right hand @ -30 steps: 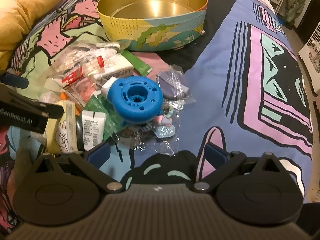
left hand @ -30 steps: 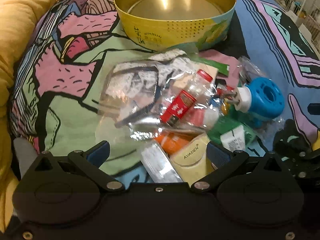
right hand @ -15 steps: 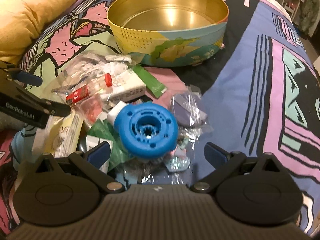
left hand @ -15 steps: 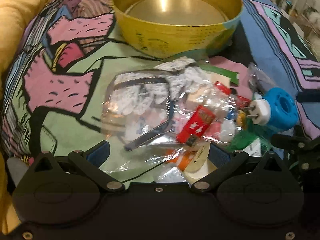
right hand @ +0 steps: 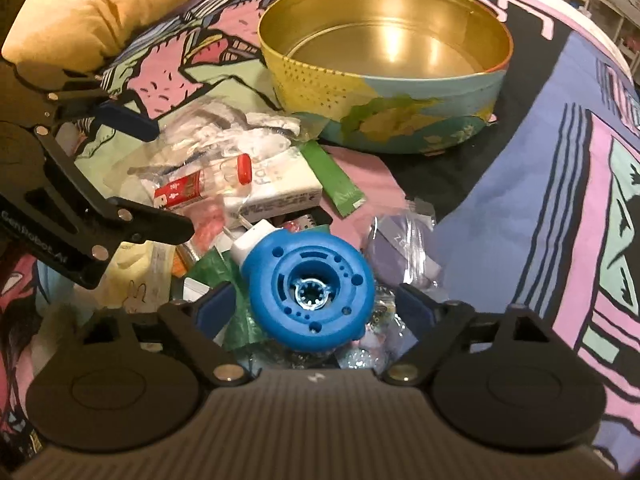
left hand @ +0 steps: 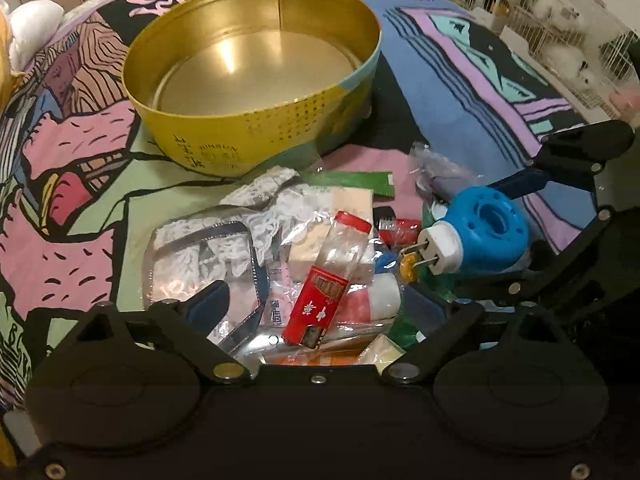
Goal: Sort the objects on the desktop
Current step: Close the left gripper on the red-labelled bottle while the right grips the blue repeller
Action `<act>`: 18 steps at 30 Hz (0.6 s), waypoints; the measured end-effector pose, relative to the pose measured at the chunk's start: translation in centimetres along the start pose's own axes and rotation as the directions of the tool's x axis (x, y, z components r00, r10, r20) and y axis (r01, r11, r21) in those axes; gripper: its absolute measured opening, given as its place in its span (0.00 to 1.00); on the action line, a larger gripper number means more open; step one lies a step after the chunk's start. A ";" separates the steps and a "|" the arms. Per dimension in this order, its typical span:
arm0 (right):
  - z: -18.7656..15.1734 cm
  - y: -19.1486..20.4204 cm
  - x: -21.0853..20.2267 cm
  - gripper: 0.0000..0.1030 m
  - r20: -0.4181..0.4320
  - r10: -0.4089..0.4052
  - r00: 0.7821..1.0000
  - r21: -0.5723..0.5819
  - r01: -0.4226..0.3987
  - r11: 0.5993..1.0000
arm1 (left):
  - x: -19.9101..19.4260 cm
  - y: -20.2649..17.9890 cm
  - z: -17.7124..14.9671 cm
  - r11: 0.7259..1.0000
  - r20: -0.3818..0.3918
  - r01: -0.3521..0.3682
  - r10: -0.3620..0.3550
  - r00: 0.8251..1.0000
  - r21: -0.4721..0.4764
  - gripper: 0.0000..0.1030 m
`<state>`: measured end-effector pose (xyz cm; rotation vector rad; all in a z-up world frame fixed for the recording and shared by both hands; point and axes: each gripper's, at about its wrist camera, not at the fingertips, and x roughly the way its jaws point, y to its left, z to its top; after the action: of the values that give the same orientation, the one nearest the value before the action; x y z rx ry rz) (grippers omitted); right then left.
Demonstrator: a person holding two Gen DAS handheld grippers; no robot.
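A pile of small items lies on a patterned blanket in front of an empty round gold tin [left hand: 256, 80] [right hand: 384, 60]. My left gripper [left hand: 320, 304] is open, its fingers either side of a clear bottle with a red cap and red label [left hand: 328, 272] [right hand: 200, 188]. My right gripper [right hand: 316, 300] is open around a blue round plug-in device [right hand: 312, 292] [left hand: 484, 232] with a white plug end. Neither gripper holds anything. The pile also has a clear zip bag with white lace [left hand: 208, 252], a white box [right hand: 276, 192] and a green sachet [right hand: 332, 180].
A yellow cushion [right hand: 100, 12] lies at the far left. A small clear bag with a purple item [right hand: 400, 240] sits right of the blue device. White wire cages [left hand: 560, 20] stand beyond the blanket's right edge. The left gripper's arm shows in the right wrist view [right hand: 80, 208].
Both grippers have moved forward and down into the pile. The left now straddles the red-capped bottle; the right now straddles the blue device. The tin appears closer.
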<state>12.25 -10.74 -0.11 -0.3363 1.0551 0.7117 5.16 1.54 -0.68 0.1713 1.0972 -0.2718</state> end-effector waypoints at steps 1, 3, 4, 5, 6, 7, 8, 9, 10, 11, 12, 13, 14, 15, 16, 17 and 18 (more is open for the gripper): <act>0.0 -0.1 0.2 0.84 -0.006 0.008 1.000 0.007 -0.008 1.000 | 0.4 0.1 0.0 1.000 -0.012 0.010 -0.010 1.000 0.002 0.89; -0.2 -0.3 0.5 0.82 -0.014 0.020 1.000 0.025 -0.019 1.000 | 1.1 0.0 0.0 0.999 -0.026 0.038 -0.038 0.999 0.012 0.89; -0.2 -0.4 0.6 0.81 -0.013 0.027 1.000 0.031 -0.026 0.999 | 1.2 -0.1 -0.1 0.999 -0.028 0.038 -0.038 0.999 0.014 0.89; -0.2 -0.5 0.7 0.80 -0.010 0.033 0.999 0.036 -0.033 0.999 | 1.4 -0.3 -0.2 0.999 -0.030 0.032 -0.031 0.999 0.020 0.87; -0.3 -0.5 0.7 0.77 -0.004 0.043 0.999 0.039 -0.043 0.998 | 1.5 -0.3 -0.2 0.999 -0.029 0.031 -0.030 0.999 0.024 0.86; -0.3 -0.6 0.7 0.75 -0.003 0.052 0.999 0.044 -0.052 0.998 | 1.6 -0.4 -0.2 0.999 -0.029 0.034 -0.034 0.999 0.024 0.83; -0.3 -0.6 0.8 0.74 -0.004 0.055 0.998 0.047 -0.055 0.997 | 1.7 -0.3 -0.2 0.999 -0.033 0.041 -0.040 0.999 0.020 0.81; -0.3 -0.6 0.9 0.74 -0.005 0.054 0.999 0.047 -0.054 0.997 | 1.8 -0.2 -0.2 0.999 -0.034 0.049 -0.048 0.998 0.011 0.80; -0.3 -0.5 1.0 0.74 -0.003 0.053 0.999 0.047 -0.053 0.997 | 1.8 -0.1 -0.3 0.999 -0.029 0.053 -0.053 0.998 0.004 0.78; -0.3 -0.6 1.0 0.72 -0.001 0.056 0.998 0.050 -0.056 0.997 | 1.8 -0.1 -0.4 0.999 -0.024 0.052 -0.052 0.998 0.004 0.74; -0.4 -0.6 1.1 0.69 0.002 0.058 0.998 0.054 -0.058 0.997 | 1.8 -0.1 -0.4 0.999 -0.022 0.044 -0.044 0.999 0.011 0.71; -0.4 -0.6 1.1 0.67 0.005 0.058 0.998 0.058 -0.059 0.997 | 1.7 -0.1 -0.5 0.999 -0.021 0.035 -0.034 0.999 0.019 0.60; -0.4 -0.6 1.1 0.62 0.007 0.057 0.998 0.060 -0.057 0.997 | 1.7 -0.1 -0.5 1.000 -0.022 0.019 -0.018 1.000 0.025 0.42; -0.4 -0.6 1.1 0.62 0.011 0.057 0.998 0.064 -0.058 0.996 | 1.8 -0.1 -0.5 1.000 -0.032 0.001 -0.001 0.999 0.028 0.34; -0.5 -0.7 1.1 0.62 0.016 0.058 0.998 0.067 -0.058 0.996 | 1.8 0.1 -0.5 1.000 -0.038 -0.006 0.007 0.999 0.022 0.27; -0.5 -0.7 1.1 0.61 0.019 0.058 0.998 0.070 -0.059 0.996 | 1.8 0.4 -0.6 1.000 -0.036 -0.008 0.008 0.999 0.015 0.23; -0.6 -0.7 1.1 0.61 0.022 0.059 0.998 0.074 -0.060 0.995 | 1.7 0.6 -0.6 1.000 -0.038 -0.007 0.007 0.999 0.008 0.22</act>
<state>12.67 -11.14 -1.41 -0.2337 1.0732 0.7257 5.58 2.03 -2.45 0.1877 1.1336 -0.2675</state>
